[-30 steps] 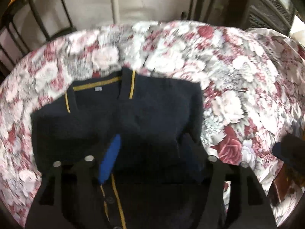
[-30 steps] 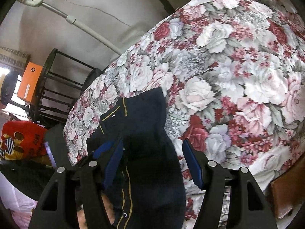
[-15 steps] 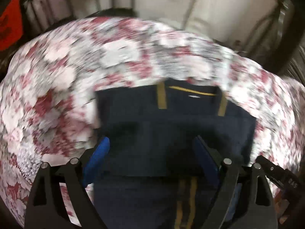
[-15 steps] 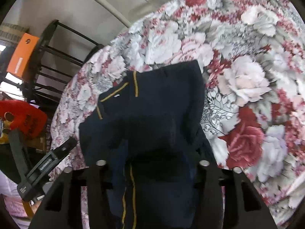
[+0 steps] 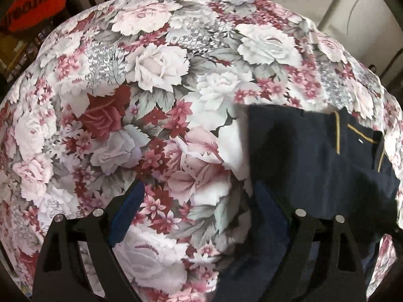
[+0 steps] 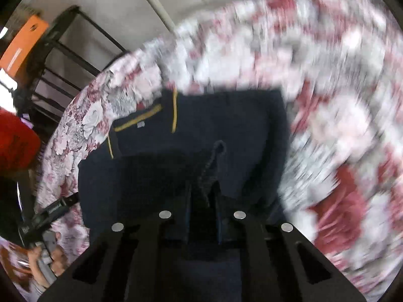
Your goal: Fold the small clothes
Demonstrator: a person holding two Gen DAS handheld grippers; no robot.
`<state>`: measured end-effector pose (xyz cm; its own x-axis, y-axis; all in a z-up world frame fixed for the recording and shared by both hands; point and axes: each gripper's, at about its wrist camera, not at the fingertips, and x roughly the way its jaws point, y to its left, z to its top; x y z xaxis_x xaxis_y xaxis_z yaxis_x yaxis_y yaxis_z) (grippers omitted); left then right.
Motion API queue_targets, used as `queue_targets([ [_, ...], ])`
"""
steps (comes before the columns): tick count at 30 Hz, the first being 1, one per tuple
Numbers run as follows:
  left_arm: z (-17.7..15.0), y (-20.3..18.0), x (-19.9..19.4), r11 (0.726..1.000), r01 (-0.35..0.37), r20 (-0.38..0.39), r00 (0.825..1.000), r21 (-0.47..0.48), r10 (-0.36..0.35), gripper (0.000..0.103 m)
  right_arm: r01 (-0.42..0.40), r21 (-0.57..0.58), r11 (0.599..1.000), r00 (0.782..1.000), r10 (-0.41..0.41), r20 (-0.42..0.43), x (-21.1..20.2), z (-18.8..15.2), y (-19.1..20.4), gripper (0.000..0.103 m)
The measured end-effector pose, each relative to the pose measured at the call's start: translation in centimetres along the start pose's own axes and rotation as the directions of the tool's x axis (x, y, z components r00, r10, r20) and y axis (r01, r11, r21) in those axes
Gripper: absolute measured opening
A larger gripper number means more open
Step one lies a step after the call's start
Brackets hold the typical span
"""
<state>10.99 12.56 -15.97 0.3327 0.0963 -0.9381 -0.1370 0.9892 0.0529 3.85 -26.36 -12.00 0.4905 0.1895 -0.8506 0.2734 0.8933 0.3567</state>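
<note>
A navy shirt [image 6: 226, 125] with yellow collar trim lies partly folded on the floral cloth [image 5: 156, 70]. In the right wrist view my right gripper [image 6: 202, 191] points down onto it. Its jaws are closing, and a raised pinch of navy fabric [image 6: 214, 161] stands squeezed between the pads. In the left wrist view the shirt [image 5: 314, 156] lies at the right. My left gripper [image 5: 197, 193] hangs open over bare floral cloth just left of the shirt's edge. Nothing is between its blue-padded fingers [image 5: 128, 209].
The floral cloth covers a rounded table that drops away at the far rim. Behind it stand a black metal rack [image 6: 75, 40] with an orange box [image 6: 22, 40], a grey wall and a pipe [image 6: 151, 0]. A person's hand [image 6: 47, 256] holds the other gripper at lower left.
My left gripper slid left off the shirt onto bare cloth and its jaws widened. My right gripper sank onto the shirt and its jaws closed on a pinch of fabric.
</note>
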Motion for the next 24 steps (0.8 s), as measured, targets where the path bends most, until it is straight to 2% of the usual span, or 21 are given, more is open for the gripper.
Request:
queue_targets([
  [1, 0.1, -0.2, 0.4, 1.0, -0.002, -0.008, 1.0, 0.006, 0.002, 0.086, 0.052, -0.021, 0.998, 0.999, -0.051, 0.012, -0.2, 0.2, -0.3, 0.016],
  [2, 0.1, -0.6, 1.1, 0.999, -0.015, -0.027, 1.0, 0.029, 0.015, 0.086, 0.108, -0.033, 0.994, 0.994, -0.108, -0.009, 0.4, 0.3, -1.0, 0.016],
  [3, 0.0, -1.0, 1.7, 0.998, -0.032, -0.043, 0.998, 0.053, 0.034, 0.087, 0.122, -0.039, 0.992, 0.991, -0.124, -0.059, 1.6, 0.3, -1.8, 0.017],
  [4, -0.3, -1.5, 2.5, 0.994, -0.069, -0.054, 0.996, 0.088, 0.074, 0.087, 0.111, -0.033, 0.993, 0.989, -0.114, -0.091, 2.5, 0.2, -2.4, 0.017],
  [5, -0.5, -1.8, 2.8, 0.987, -0.11, -0.038, 0.993, 0.113, 0.115, 0.092, 0.105, -0.017, 0.994, 0.991, -0.106, -0.084, 2.6, 0.1, -2.7, 0.017],
  [7, -0.5, -1.9, 2.8, 0.979, -0.153, -0.011, 0.988, 0.134, 0.156, 0.095, 0.103, -0.004, 0.995, 0.992, -0.103, -0.066, 1.7, 0.5, -2.2, 0.024],
  [8, -0.3, -1.7, 2.5, 0.979, -0.155, -0.012, 0.987, 0.133, 0.158, 0.095, 0.108, -0.003, 0.994, 0.994, -0.108, -0.018, 0.5, 0.9, -1.9, 0.026],
  [10, 0.1, -1.1, 1.5, 0.986, -0.146, 0.008, 0.989, 0.086, 0.145, 0.092, 0.15, -0.034, 0.988, 0.984, -0.146, 0.107, -1.7, 1.3, -0.8, 0.026],
  [12, 0.5, -0.6, -0.6, 0.997, -0.067, 0.073, 0.995, 0.045, 0.063, 0.09, 0.147, -0.081, 0.986, 0.977, -0.132, 0.166, -2.7, 1.5, 0.3, 0.026],
  [13, 0.6, -0.7, -1.4, 0.998, -0.033, 0.104, 0.994, 0.045, 0.029, 0.09, 0.118, -0.105, 0.987, 0.98, -0.099, 0.171, -2.8, 1.5, 0.8, 0.026],
  [15, 0.4, -2.3, -2.5, 0.994, 0.011, 0.138, 0.99, 0.108, -0.026, 0.09, 0.073, -0.133, 0.988, 0.988, -0.054, 0.145, -1.8, 1.5, 1.5, 0.026],
  [17, -0.1, -4.8, -1.8, 0.979, 0.004, 0.127, 0.991, 0.205, -0.03, 0.09, 0.061, -0.136, 0.989, 0.991, -0.044, 0.123, 0.0, 1.5, 2.2, 0.025],
  [18, -0.5, -5.6, -1.2, 0.97, -0.028, 0.124, 0.992, 0.241, -0.002, 0.09, 0.055, -0.139, 0.989, 0.993, -0.04, 0.109, 1.0, 1.6, 2.3, 0.025],
  [19, -1.1, -6.9, 0.0, 0.951, -0.101, 0.114, 0.991, 0.291, 0.07, 0.092, 0.05, -0.141, 0.989, 0.995, -0.037, 0.089, 1.8, 1.5, 2.2, 0.025],
  [20, -1.6, -7.6, 1.7, 0.926, -0.163, 0.099, 0.986, 0.339, 0.138, 0.095, 0.054, -0.149, 0.987, 0.999, -0.052, 0.017, 3.4, 1.3, 1.7, 0.023],
  [21, -1.7, -7.7, 2.2, 0.926, -0.171, 0.107, 0.984, 0.337, 0.143, 0.096, 0.05, -0.149, 0.988, 0.998, -0.054, -0.021, 4.6, 1.1, 1.1, 0.022],
  [22, -1.5, -7.6, 2.3, 0.93, -0.175, 0.107, 0.983, 0.322, 0.148, 0.099, 0.041, -0.141, 0.989, 0.999, -0.043, -0.01, 4.8, 0.8, 0.8, 0.018],
  [24, -0.9, -7.4, 1.6, 0.941, -0.166, 0.105, 0.984, 0.296, 0.141, 0.098, 0.036, -0.111, 0.993, 0.999, -0.037, -0.004, 4.0, 1.2, 0.8, 0.018],
])
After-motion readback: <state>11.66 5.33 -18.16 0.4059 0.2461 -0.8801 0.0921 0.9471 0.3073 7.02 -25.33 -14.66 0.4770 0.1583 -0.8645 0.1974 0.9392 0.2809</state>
